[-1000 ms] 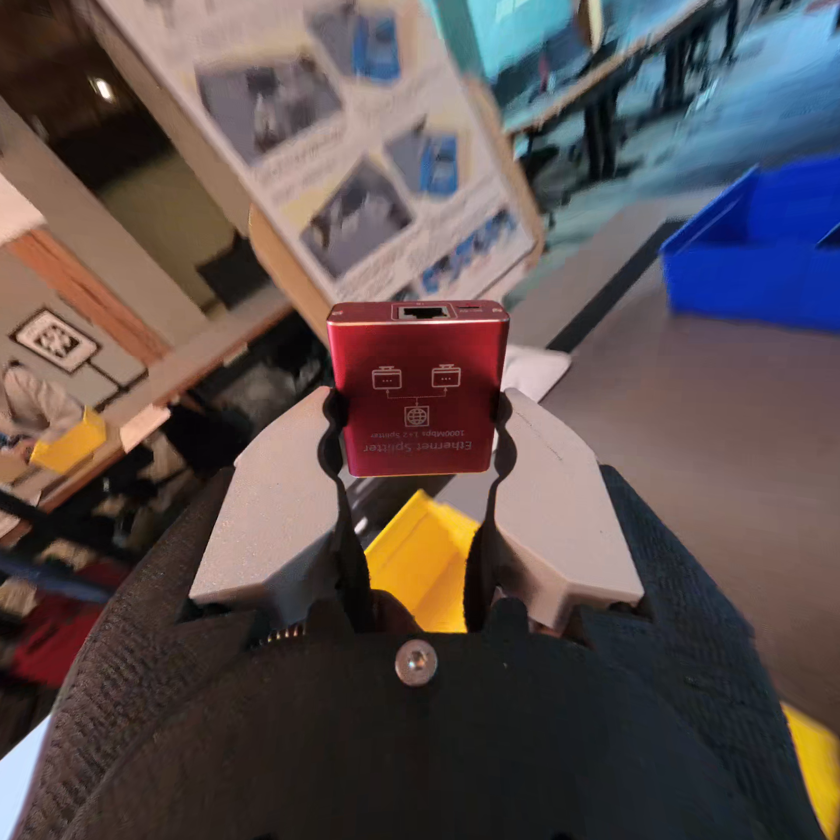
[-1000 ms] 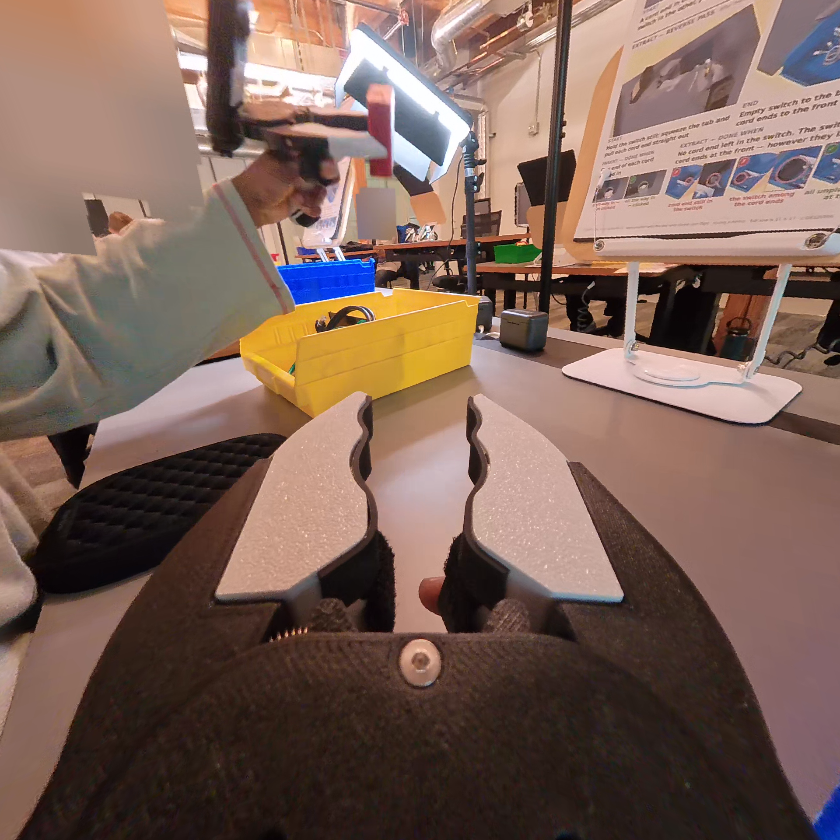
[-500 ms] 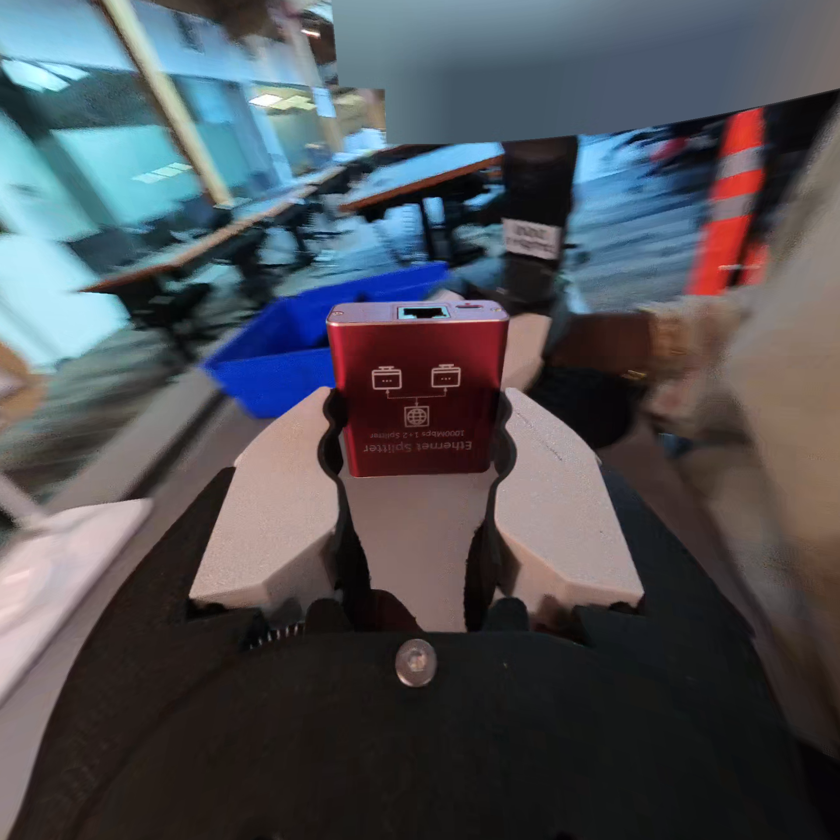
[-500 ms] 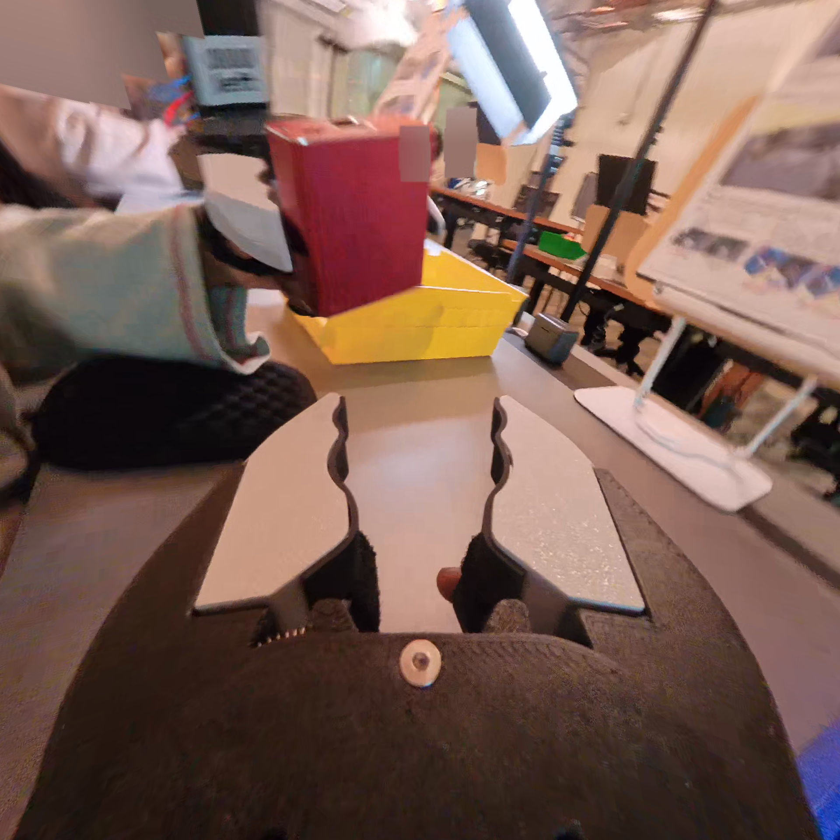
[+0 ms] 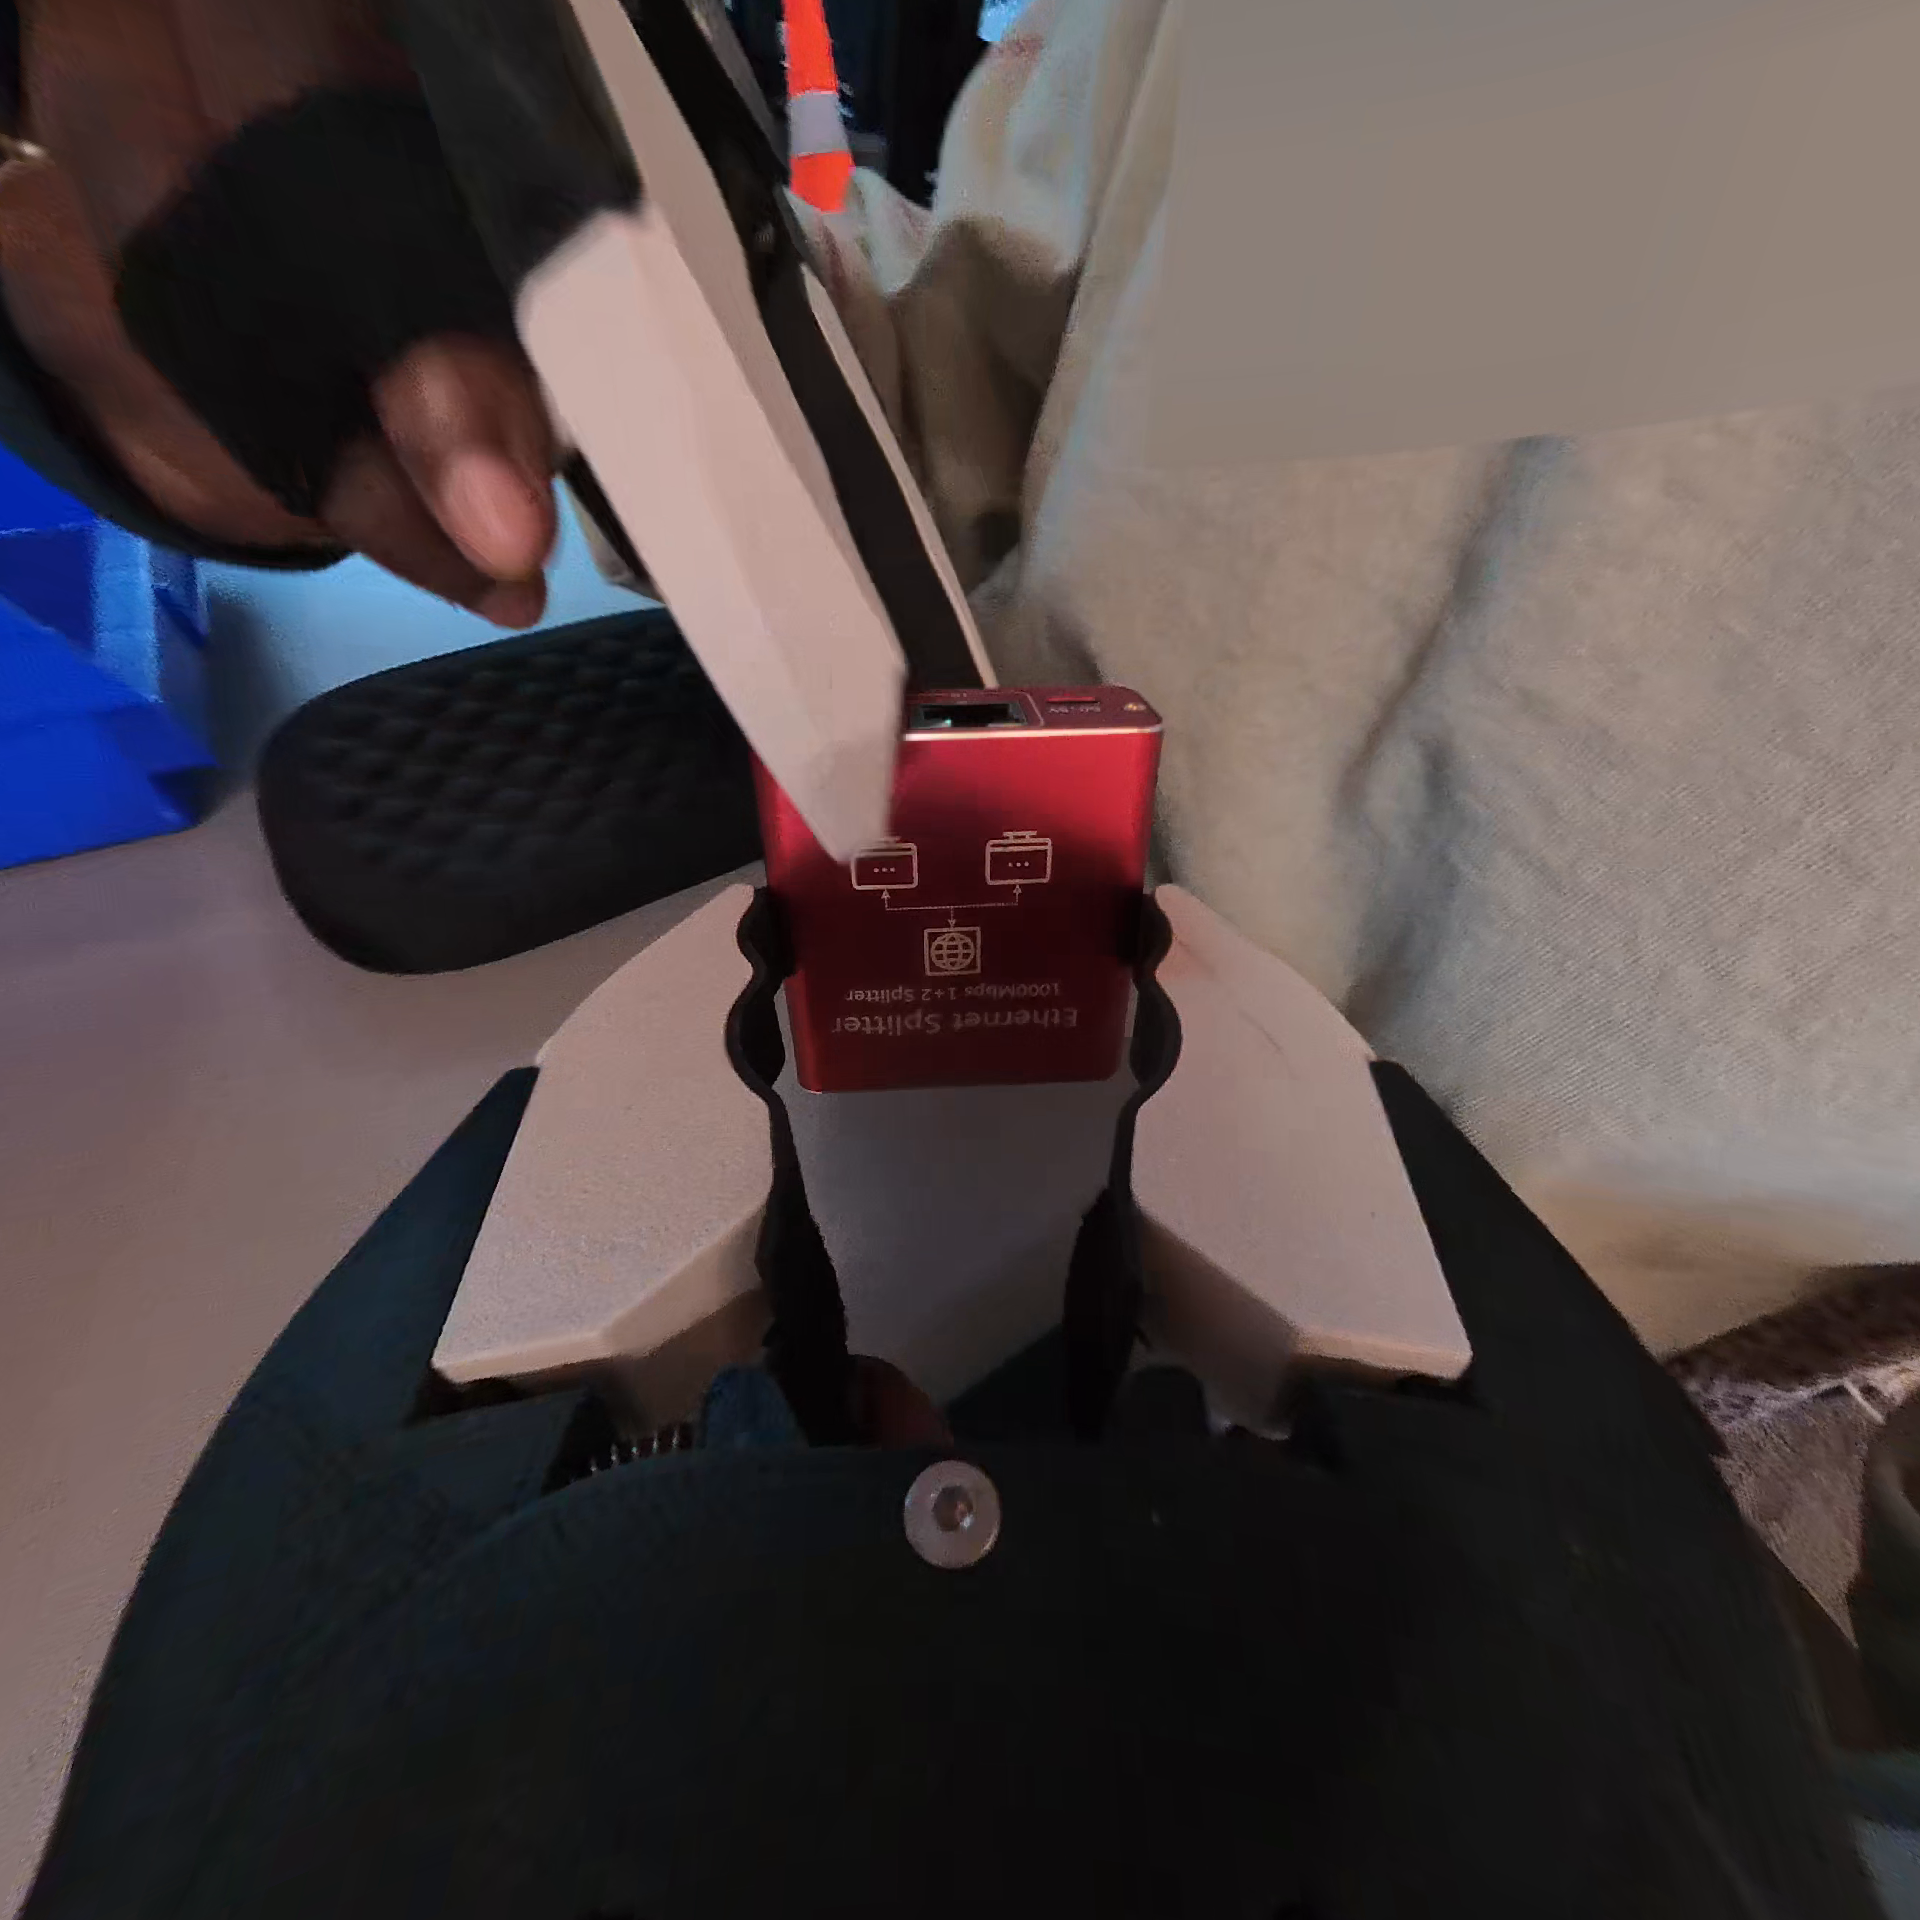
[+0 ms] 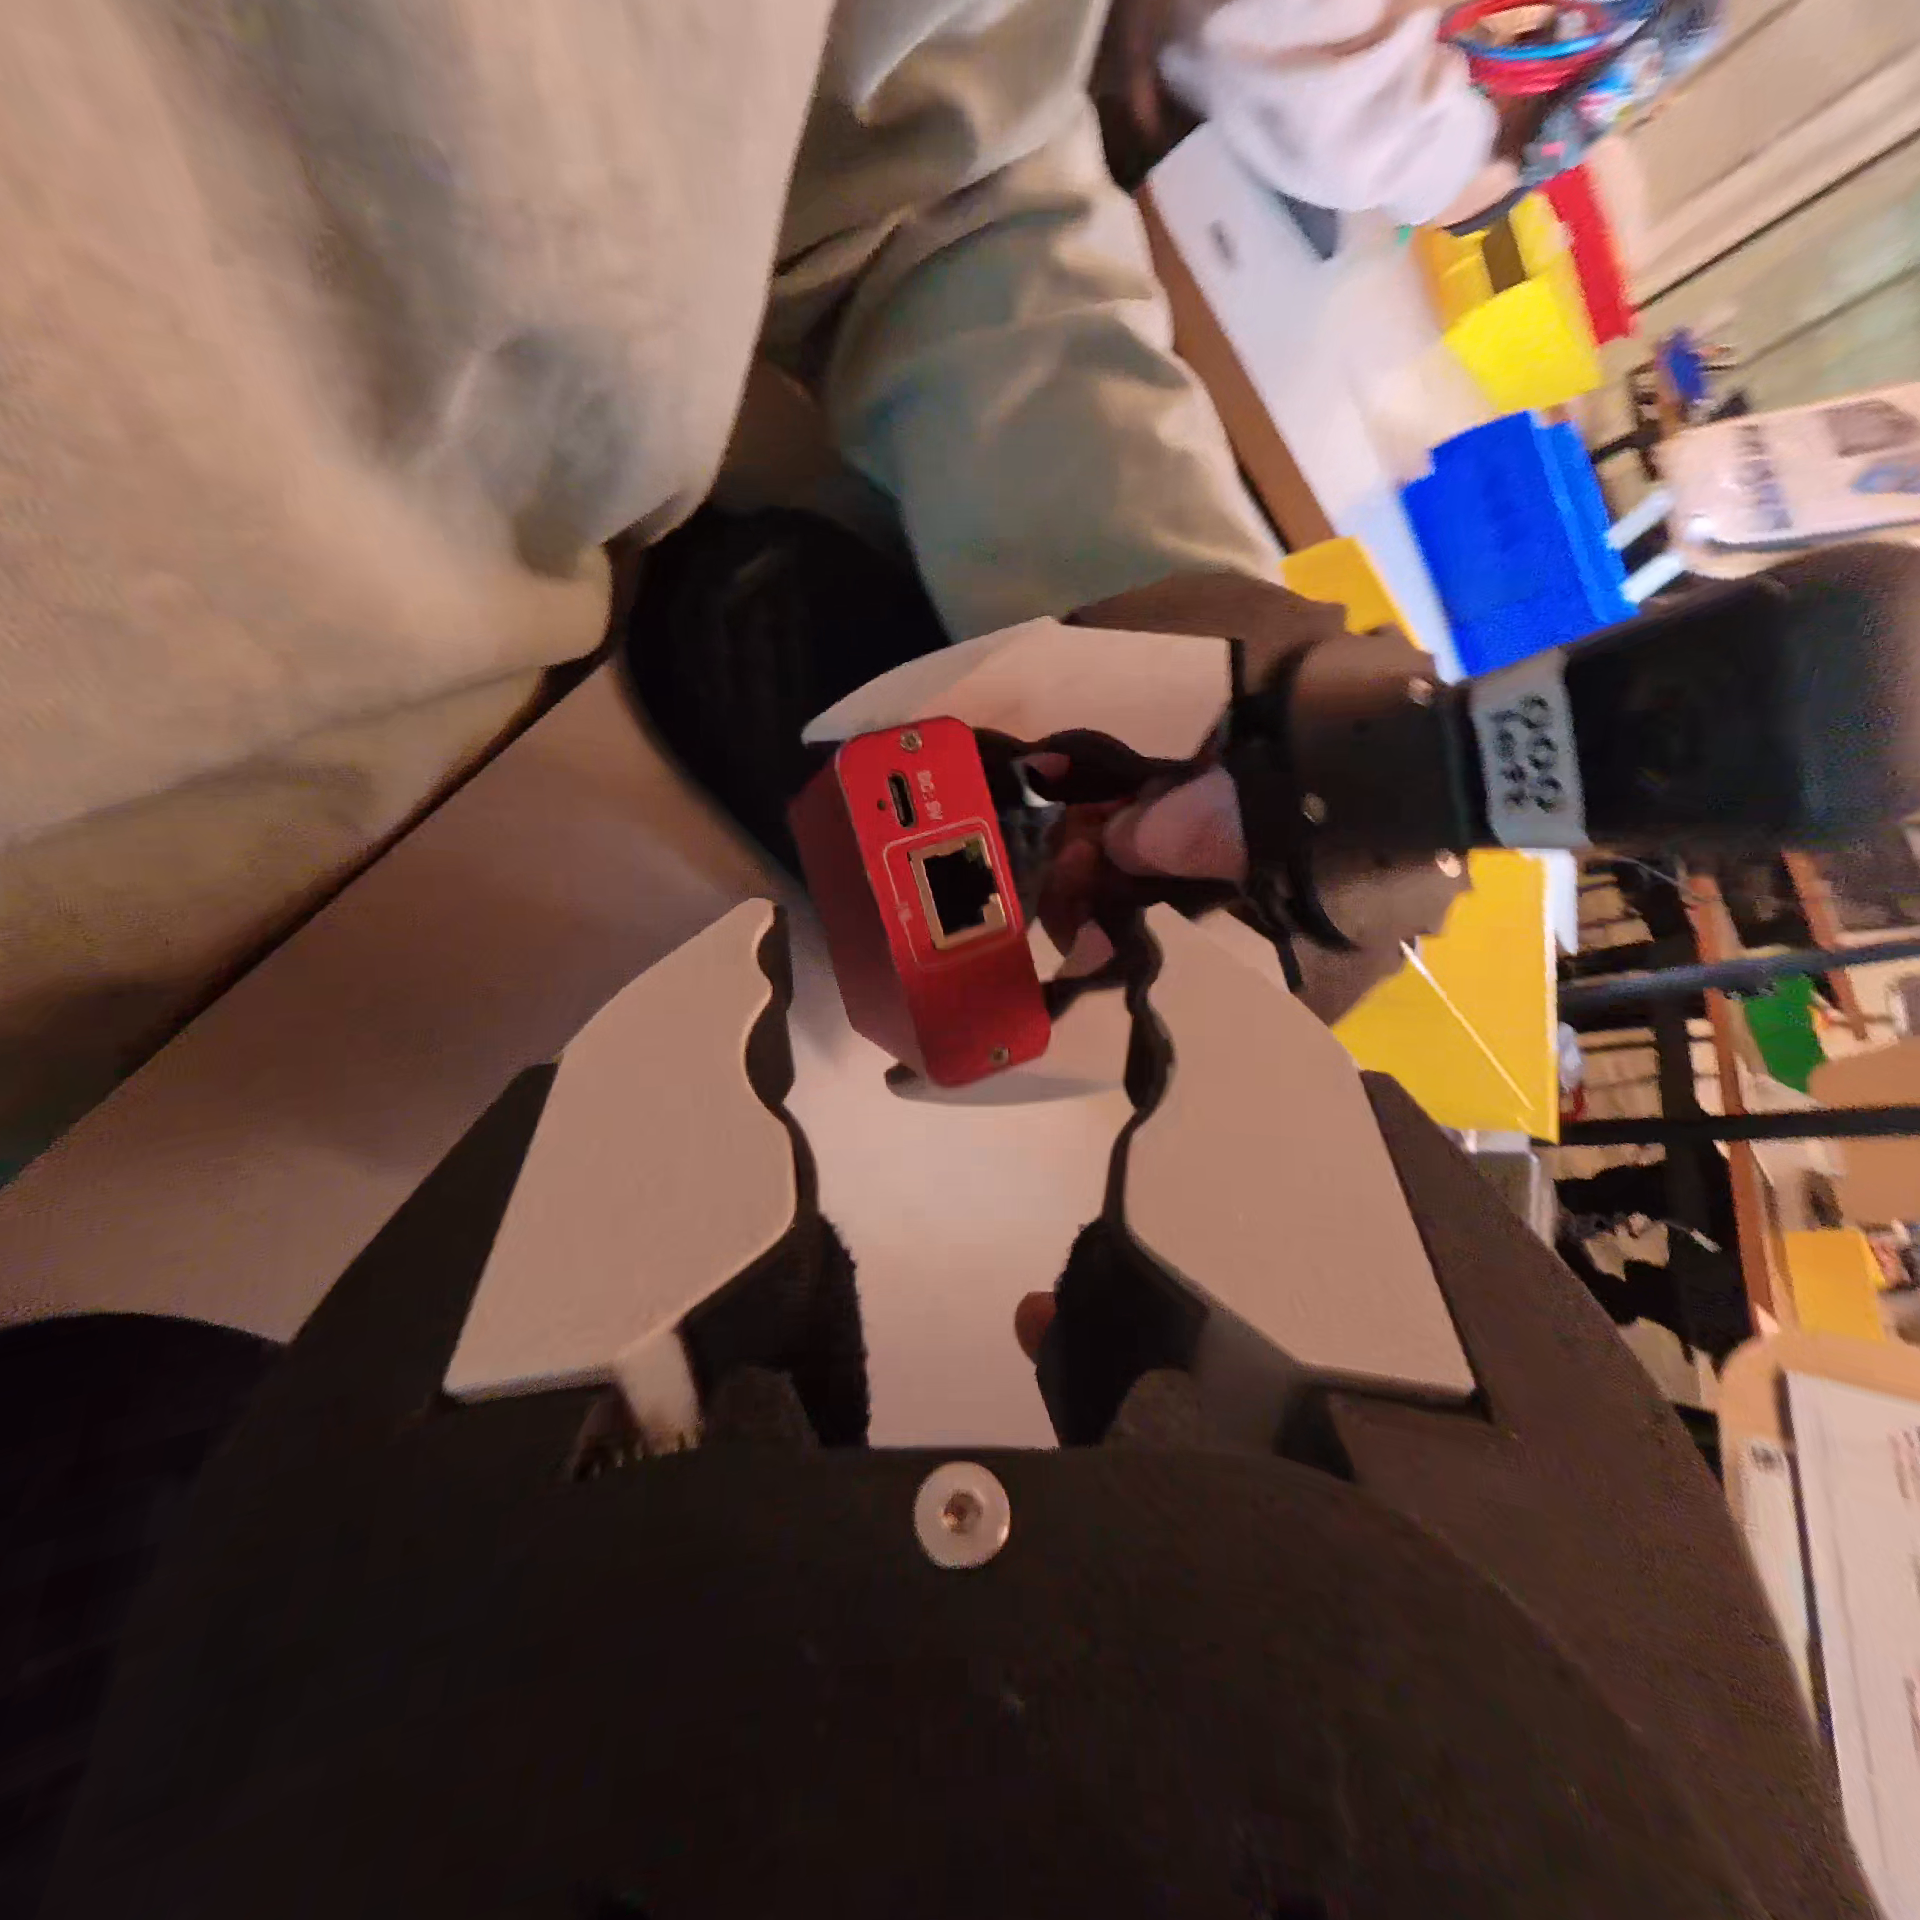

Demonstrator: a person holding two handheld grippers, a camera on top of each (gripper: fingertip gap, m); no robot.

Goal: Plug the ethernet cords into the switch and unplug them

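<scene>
My left gripper is shut on the red switch, gripping its two sides, with the single-port end pointing away from it. My right gripper is open, and the switch sits between its fingertips with the port end facing it. The jaws stand apart from the switch's sides. In the left wrist view one right finger comes down from the upper left and overlaps the switch's top left corner. The left gripper's body shows in the right wrist view. I see no cord in either view.
A black padded rest lies on the grey table behind the switch. A blue bin stands at the left. A yellow bin and blue bin show behind the left gripper. The person's cream sleeve is close by. My two grippers' fingertips are within a few centimetres of each other.
The left gripper swung the switch round and down from high in the air to the right gripper. The right gripper rolled, opened wider, and now straddles the switch's port end.
</scene>
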